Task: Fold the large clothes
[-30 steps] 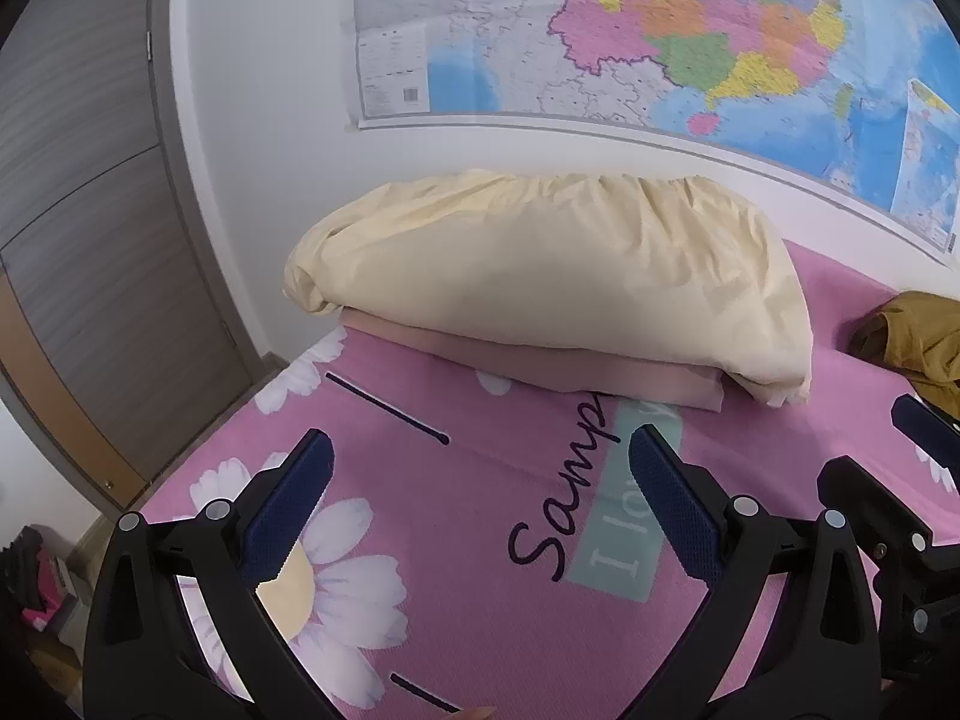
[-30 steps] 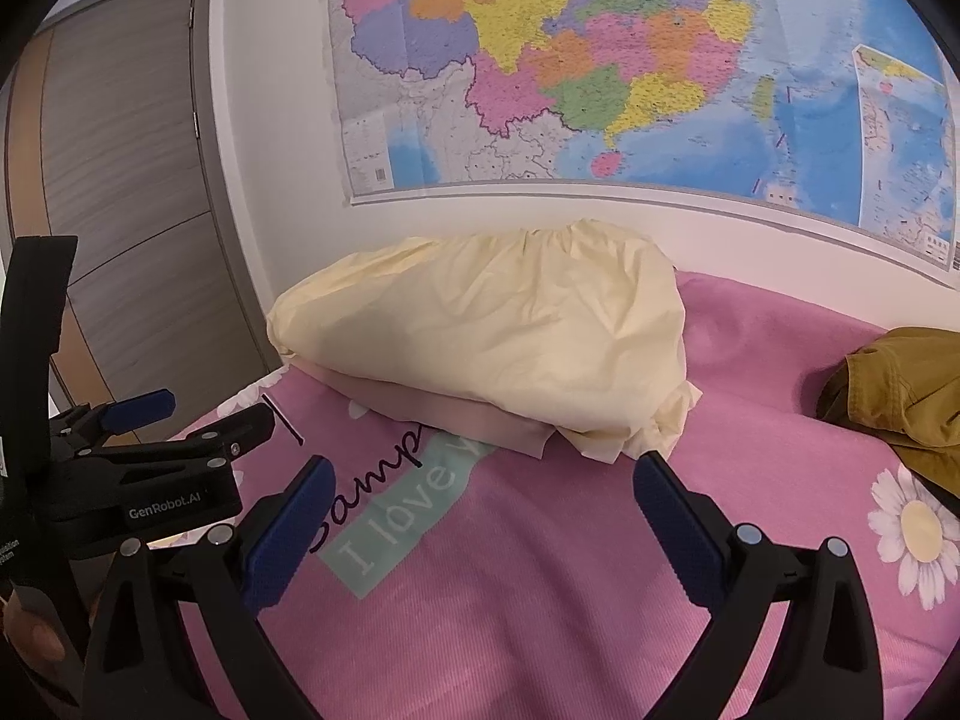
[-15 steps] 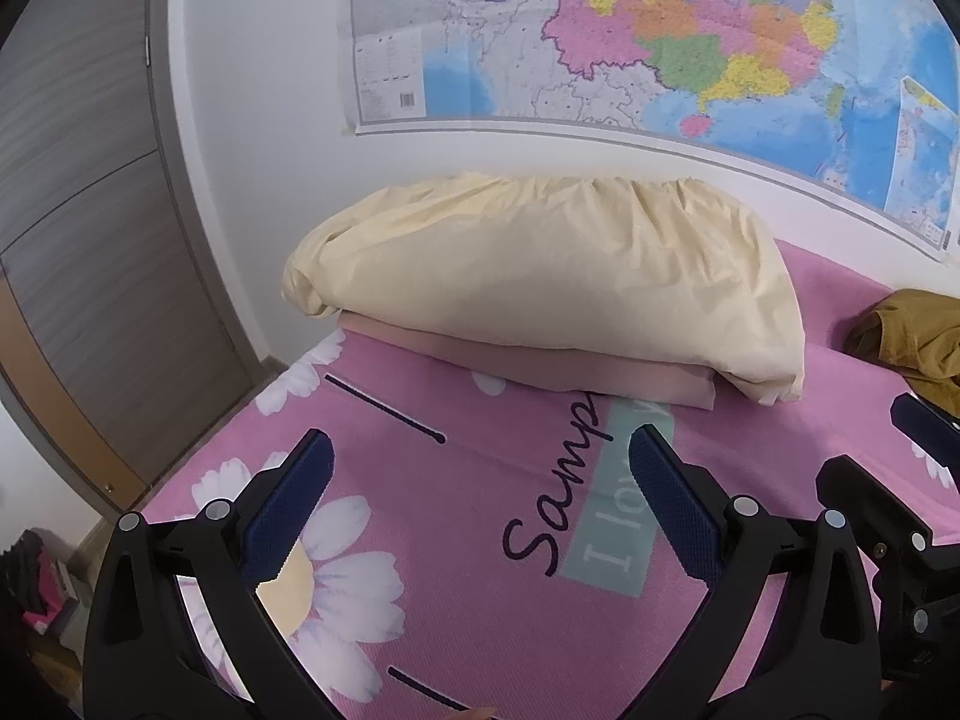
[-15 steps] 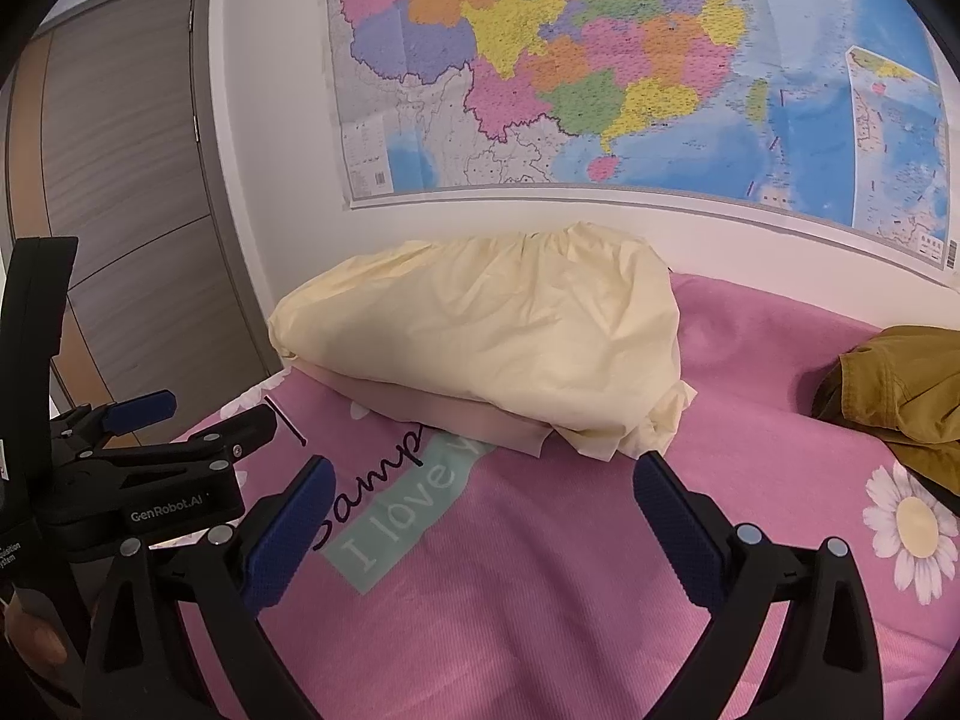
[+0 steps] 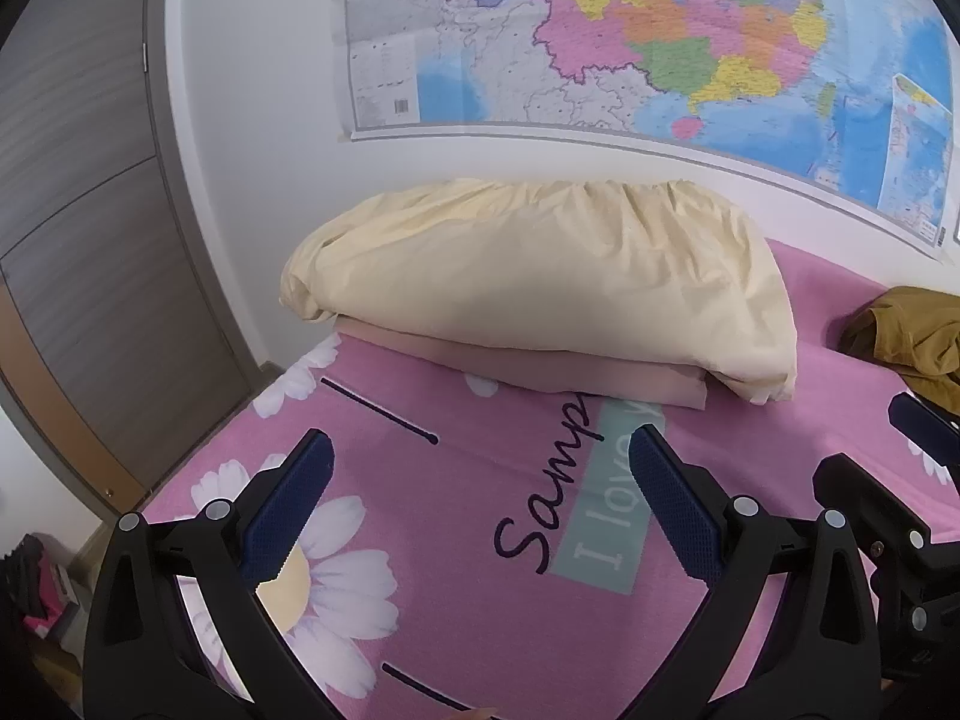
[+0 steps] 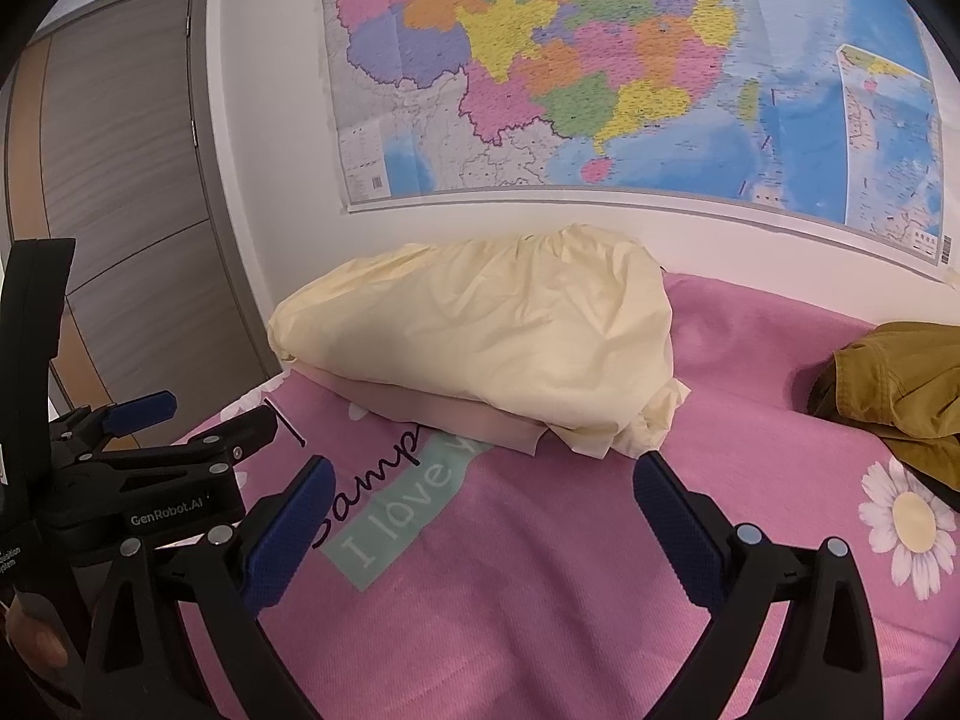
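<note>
A crumpled mustard-brown garment lies on the pink bed sheet at the right edge of both views. My left gripper hangs open over the sheet's daisy and lettering print, with nothing between its blue pads. My right gripper is open too, above the pink sheet, well left of the garment. The left gripper's body shows at the left of the right wrist view, and part of the right gripper at the right of the left wrist view.
A cream pillow rests on a folded pinkish cloth against the wall. A large coloured map hangs above. A grey door stands left of the bed's edge. A fingertip shows at bottom left.
Both views have shifted slightly; the pillow and garment sit a little lower and further left. Both grippers remain open and empty.
</note>
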Demonstrator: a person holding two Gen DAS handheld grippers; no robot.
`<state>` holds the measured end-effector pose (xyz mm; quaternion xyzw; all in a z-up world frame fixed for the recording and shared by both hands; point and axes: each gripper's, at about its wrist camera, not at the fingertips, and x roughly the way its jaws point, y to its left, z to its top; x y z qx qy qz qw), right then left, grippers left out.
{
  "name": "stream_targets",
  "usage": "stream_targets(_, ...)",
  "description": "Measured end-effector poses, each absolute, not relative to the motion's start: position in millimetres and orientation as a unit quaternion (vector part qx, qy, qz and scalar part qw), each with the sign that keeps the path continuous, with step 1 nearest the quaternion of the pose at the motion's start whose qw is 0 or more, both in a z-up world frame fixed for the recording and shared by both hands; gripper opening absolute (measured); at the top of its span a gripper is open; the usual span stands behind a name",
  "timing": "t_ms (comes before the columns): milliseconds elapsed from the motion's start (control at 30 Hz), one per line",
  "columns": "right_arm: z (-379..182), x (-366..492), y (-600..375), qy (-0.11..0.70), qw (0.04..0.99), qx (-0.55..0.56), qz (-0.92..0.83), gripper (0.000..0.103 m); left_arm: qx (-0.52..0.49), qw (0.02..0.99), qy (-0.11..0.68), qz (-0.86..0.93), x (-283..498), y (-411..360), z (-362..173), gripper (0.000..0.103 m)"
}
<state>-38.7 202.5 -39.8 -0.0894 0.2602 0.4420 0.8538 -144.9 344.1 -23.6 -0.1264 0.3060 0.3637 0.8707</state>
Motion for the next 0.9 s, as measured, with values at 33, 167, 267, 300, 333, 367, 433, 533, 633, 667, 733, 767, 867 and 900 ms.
stream_targets(33, -39.7, -38.9, 202.4, 0.26, 0.854, -0.09, 0.442, 0.097, -0.126, 0.871, 0.306, 0.364, -144.6, 343.8, -23.5, 0.097)
stream_targets(167, -39.3, -38.9, 201.1, 0.259, 0.855, -0.087, 0.441, 0.097, -0.127, 0.871, 0.305, 0.364, -144.6, 343.9, -23.2, 0.097)
stream_targets(267, -39.1, -39.0, 200.7, 0.259, 0.854, -0.087, 0.442, 0.097, -0.129, 0.871, 0.303, 0.365, -144.9, 342.5, -22.6, 0.097)
stream_targets(300, -39.4, -38.9, 201.3, 0.259, 0.855, -0.088, 0.441, 0.097, -0.129, 0.871, 0.303, 0.364, -145.0, 342.0, -22.3, 0.097)
stream_targets(333, -39.3, -39.0, 201.4, 0.259, 0.855, -0.088, 0.44, 0.097, -0.129, 0.871, 0.302, 0.365, -145.0, 341.4, -22.0, 0.097)
stream_targets(367, -39.0, -39.1, 201.1, 0.259, 0.855, -0.087, 0.441, 0.097, -0.127, 0.871, 0.301, 0.366, -144.5, 340.5, -21.9, 0.097)
stream_targets(433, -39.3, -39.3, 201.5, 0.259, 0.855, -0.087, 0.441, 0.097, -0.123, 0.873, 0.297, 0.366, -144.8, 338.8, -21.4, 0.097)
stream_targets(533, -39.5, -39.8, 200.9, 0.259, 0.854, -0.088, 0.442, 0.097, -0.125, 0.879, 0.283, 0.362, -148.2, 336.5, -19.5, 0.097)
stream_targets(633, -39.1, -39.8, 200.7, 0.259, 0.855, -0.088, 0.441, 0.097, -0.126, 0.879, 0.286, 0.361, -147.0, 336.0, -20.4, 0.097)
stream_targets(667, -39.1, -40.0, 200.3, 0.259, 0.855, -0.088, 0.441, 0.097, -0.126, 0.878, 0.289, 0.361, -146.4, 335.8, -20.9, 0.097)
stream_targets(733, -40.1, -41.6, 200.2, 0.26, 0.855, -0.087, 0.44, 0.097, -0.126, 0.874, 0.294, 0.367, -144.9, 336.0, -22.1, 0.097)
stream_targets(767, -40.7, -42.3, 200.0, 0.26, 0.855, -0.087, 0.439, 0.097, -0.128, 0.873, 0.295, 0.367, -145.1, 336.0, -23.0, 0.097)
stream_targets(867, -41.8, -43.1, 197.8, 0.261, 0.856, -0.085, 0.437, 0.097, -0.137, 0.876, 0.298, 0.355, -144.6, 336.9, -25.0, 0.097)
stream_targets(900, -42.0, -43.6, 197.1, 0.261, 0.858, -0.084, 0.435, 0.097, -0.137, 0.876, 0.297, 0.355, -144.6, 336.9, -25.0, 0.097)
